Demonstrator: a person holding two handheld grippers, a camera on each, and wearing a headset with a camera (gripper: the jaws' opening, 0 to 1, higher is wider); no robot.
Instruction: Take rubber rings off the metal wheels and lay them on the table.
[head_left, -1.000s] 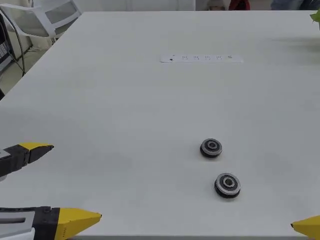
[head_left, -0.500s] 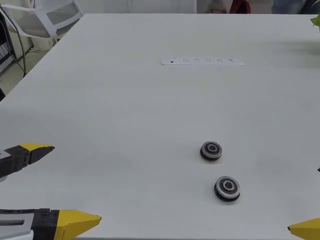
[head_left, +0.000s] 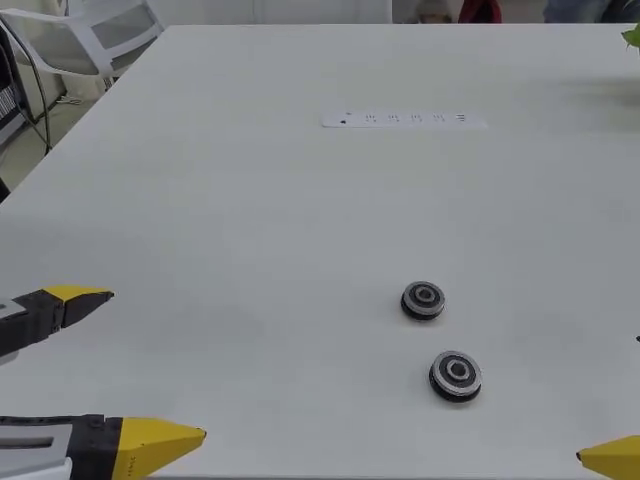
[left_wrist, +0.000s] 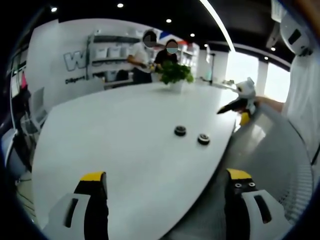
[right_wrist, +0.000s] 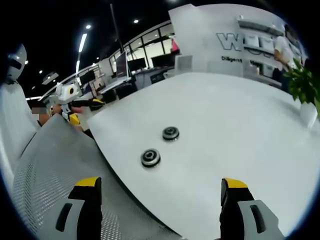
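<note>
Two metal wheels with black rubber rings lie flat on the white table (head_left: 250, 220), a farther wheel (head_left: 423, 300) and a nearer wheel (head_left: 455, 375) close to the front edge. My left gripper (head_left: 150, 365) stands open at the bottom left, well clear of both wheels. In the left gripper view its jaws (left_wrist: 165, 177) frame the farther wheel (left_wrist: 180, 131) and the nearer wheel (left_wrist: 203, 139) at a distance. My right gripper (right_wrist: 161, 184) is open off the table's front edge, facing the nearer wheel (right_wrist: 150, 157) and the farther wheel (right_wrist: 171, 133). One of its yellow fingertips (head_left: 605, 458) shows at the bottom right.
A white power strip (head_left: 404, 120) lies mid-table far behind the wheels. A white chair (head_left: 85, 40) stands at the back left corner. A potted plant (left_wrist: 175, 75) sits at the table's far end, with people behind it.
</note>
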